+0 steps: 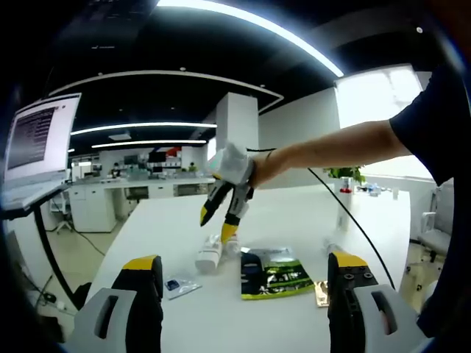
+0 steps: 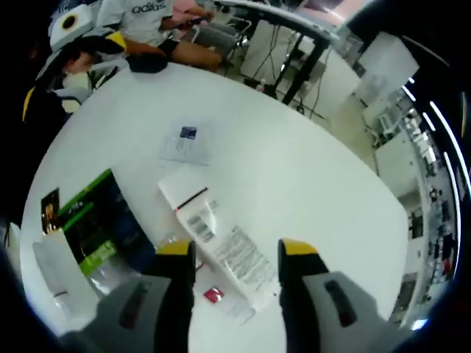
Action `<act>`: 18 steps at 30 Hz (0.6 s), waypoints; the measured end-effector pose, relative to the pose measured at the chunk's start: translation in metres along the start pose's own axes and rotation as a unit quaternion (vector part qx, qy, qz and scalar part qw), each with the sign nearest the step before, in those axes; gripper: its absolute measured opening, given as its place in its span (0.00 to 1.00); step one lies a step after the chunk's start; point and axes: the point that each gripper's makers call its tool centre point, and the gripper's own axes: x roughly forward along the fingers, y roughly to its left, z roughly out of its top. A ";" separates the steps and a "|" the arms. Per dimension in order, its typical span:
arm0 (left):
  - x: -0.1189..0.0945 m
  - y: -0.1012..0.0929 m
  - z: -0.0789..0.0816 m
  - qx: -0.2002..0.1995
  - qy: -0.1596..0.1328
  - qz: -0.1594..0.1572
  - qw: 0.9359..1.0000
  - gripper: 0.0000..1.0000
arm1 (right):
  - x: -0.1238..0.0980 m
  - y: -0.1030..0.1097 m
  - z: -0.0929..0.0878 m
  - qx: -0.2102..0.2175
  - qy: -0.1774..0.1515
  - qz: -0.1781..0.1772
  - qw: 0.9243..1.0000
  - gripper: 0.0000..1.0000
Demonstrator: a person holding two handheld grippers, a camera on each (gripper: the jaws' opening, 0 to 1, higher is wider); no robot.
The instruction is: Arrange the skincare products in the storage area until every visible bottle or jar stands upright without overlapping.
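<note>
A white tube (image 2: 217,237) with a barcode label lies flat on the white table (image 2: 294,162). My right gripper (image 2: 237,250) hovers open just over it, one yellow-tipped jaw on each side. In the left gripper view that same right gripper (image 1: 224,209), held by a gloved hand, points down at the white tube (image 1: 210,254). My left gripper (image 1: 246,268) is open and empty, low over the table's near edge. A second white tube (image 2: 55,268) lies flat at the lower left of the right gripper view.
A green-and-black packet (image 1: 272,273) (image 2: 96,220) lies flat next to the tube. A small clear sachet (image 1: 179,285) (image 2: 184,143) and a gold packet (image 1: 321,293) lie nearby. A tiny red sachet (image 2: 213,296) sits under my right gripper. A laptop (image 1: 40,140) stands left. A person (image 2: 158,22) sits beyond the table.
</note>
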 end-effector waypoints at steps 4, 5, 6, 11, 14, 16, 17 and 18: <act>-0.001 0.002 -0.002 -0.002 0.002 0.001 1.000 0.95 | 0.007 0.002 -0.004 -0.028 0.025 0.014 0.999 0.45; -0.001 0.002 -0.003 -0.002 0.002 0.001 1.000 0.95 | 0.009 0.003 -0.004 -0.032 0.030 0.017 0.999 0.45; -0.001 0.003 -0.004 -0.002 0.003 0.000 1.000 0.95 | 0.011 0.003 -0.005 -0.035 0.035 0.019 0.999 0.45; -0.001 0.002 -0.006 -0.001 0.008 -0.003 1.000 0.94 | 0.020 0.006 -0.007 -0.058 0.053 0.039 0.996 0.45; -0.002 0.002 -0.006 -0.004 0.006 -0.002 1.000 0.94 | 0.023 0.011 -0.009 -0.058 0.058 0.068 0.994 0.45; -0.002 0.002 -0.008 -0.005 0.006 -0.003 1.000 0.94 | 0.025 0.011 -0.010 -0.053 0.059 0.080 0.994 0.44; -0.002 0.002 -0.009 -0.005 0.007 -0.003 1.000 0.94 | 0.026 0.013 -0.011 -0.053 0.059 0.088 0.993 0.44; -0.002 0.001 -0.010 -0.005 0.008 -0.004 1.000 0.94 | 0.027 0.014 -0.012 -0.051 0.062 0.095 0.992 0.44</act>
